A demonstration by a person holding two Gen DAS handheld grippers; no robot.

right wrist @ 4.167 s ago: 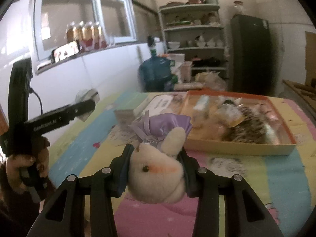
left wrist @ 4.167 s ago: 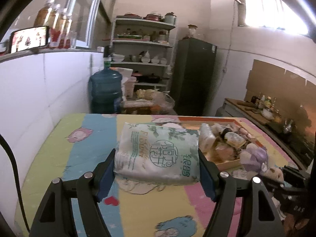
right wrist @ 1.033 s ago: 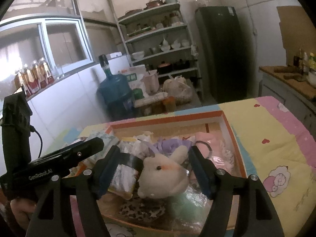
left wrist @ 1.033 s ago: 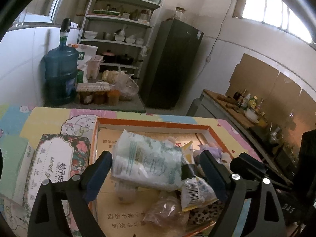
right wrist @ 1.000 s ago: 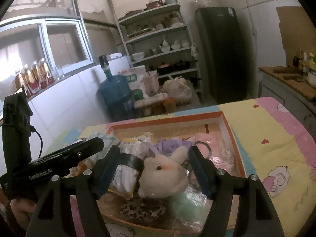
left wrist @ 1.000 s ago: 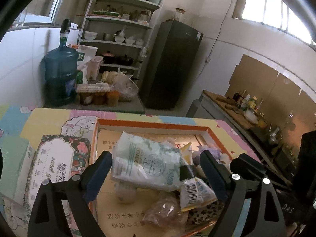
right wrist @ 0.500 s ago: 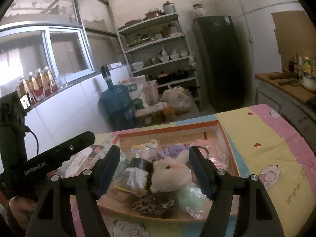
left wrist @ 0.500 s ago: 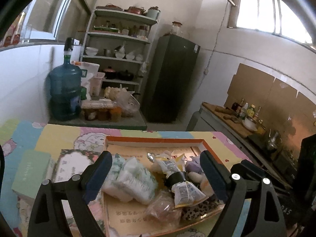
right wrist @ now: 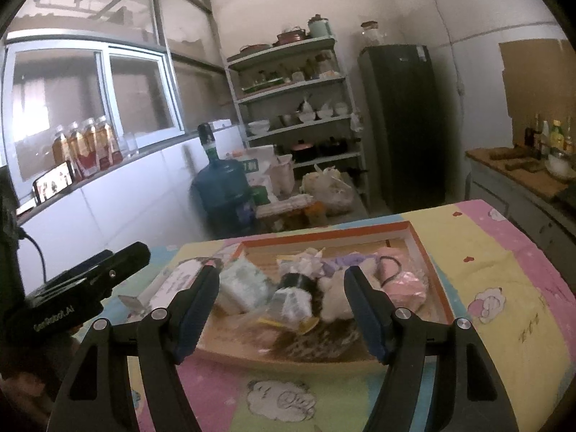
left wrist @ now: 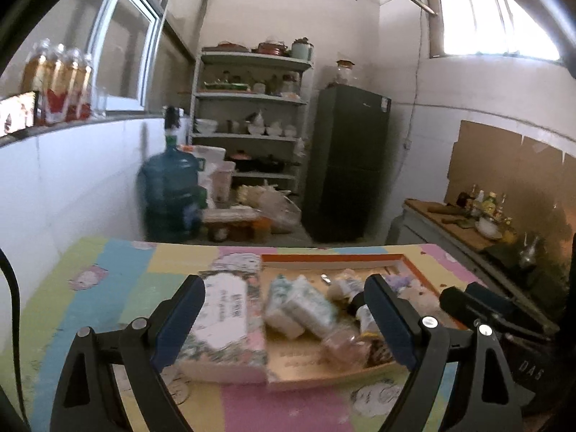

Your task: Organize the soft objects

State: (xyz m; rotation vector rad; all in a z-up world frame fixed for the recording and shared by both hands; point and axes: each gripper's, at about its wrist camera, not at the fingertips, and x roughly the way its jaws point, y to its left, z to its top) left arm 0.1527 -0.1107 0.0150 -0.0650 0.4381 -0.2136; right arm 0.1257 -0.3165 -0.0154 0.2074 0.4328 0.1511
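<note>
Both grippers hang over the pastel patchwork table mat (right wrist: pixel 496 252) with nothing in them. The left gripper (left wrist: pixel 284 309) has its jaws spread wide, same for the right gripper (right wrist: pixel 282 298). The white-and-green soft tissue pack (left wrist: pixel 302 307) lies in the shallow orange-rimmed cardboard tray (right wrist: pixel 428 270), and the white plush bunny (right wrist: pixel 336 297) sits at its 3 o'clock. A flowery tissue box (left wrist: pixel 225 320) touches the tray's 9 o'clock side.
</note>
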